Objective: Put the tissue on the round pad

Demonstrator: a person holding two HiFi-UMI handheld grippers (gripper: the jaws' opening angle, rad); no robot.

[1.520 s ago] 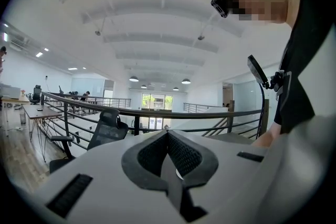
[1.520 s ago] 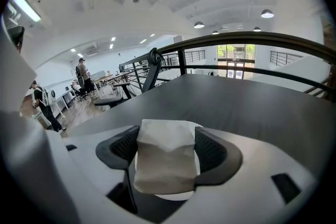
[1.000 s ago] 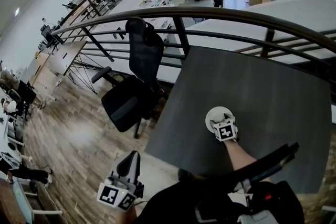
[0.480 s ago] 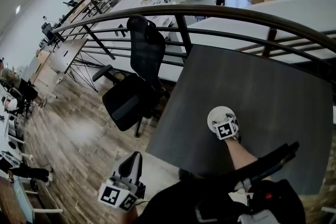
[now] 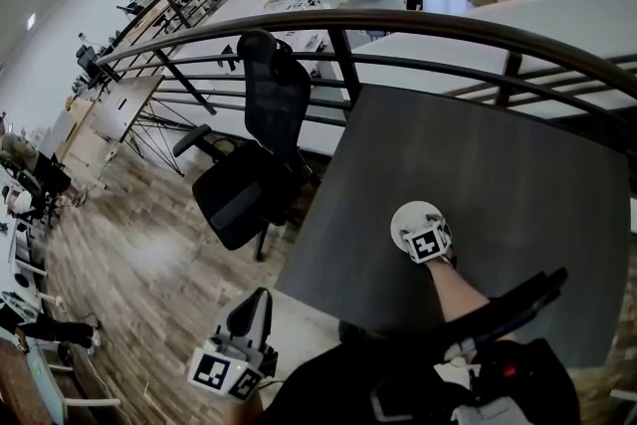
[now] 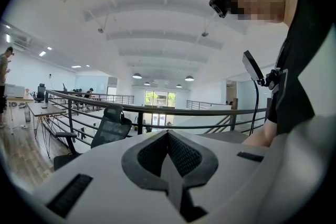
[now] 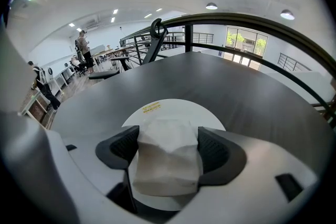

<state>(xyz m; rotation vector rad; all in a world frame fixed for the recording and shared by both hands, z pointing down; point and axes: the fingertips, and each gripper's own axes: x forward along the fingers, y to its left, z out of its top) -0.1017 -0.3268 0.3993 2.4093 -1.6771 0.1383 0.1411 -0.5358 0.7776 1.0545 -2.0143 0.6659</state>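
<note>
My right gripper (image 7: 168, 145) has its fingers (image 7: 214, 150) clamped on the tissue (image 7: 167, 160), gripping it from both sides, directly over the white round pad (image 7: 176, 107) on the dark bench (image 7: 241, 97). I can't tell whether the tissue touches the pad. My left gripper (image 6: 169, 139) hangs beyond the bench's edge, fingers (image 6: 152, 153) pressed together with nothing between them.
</note>
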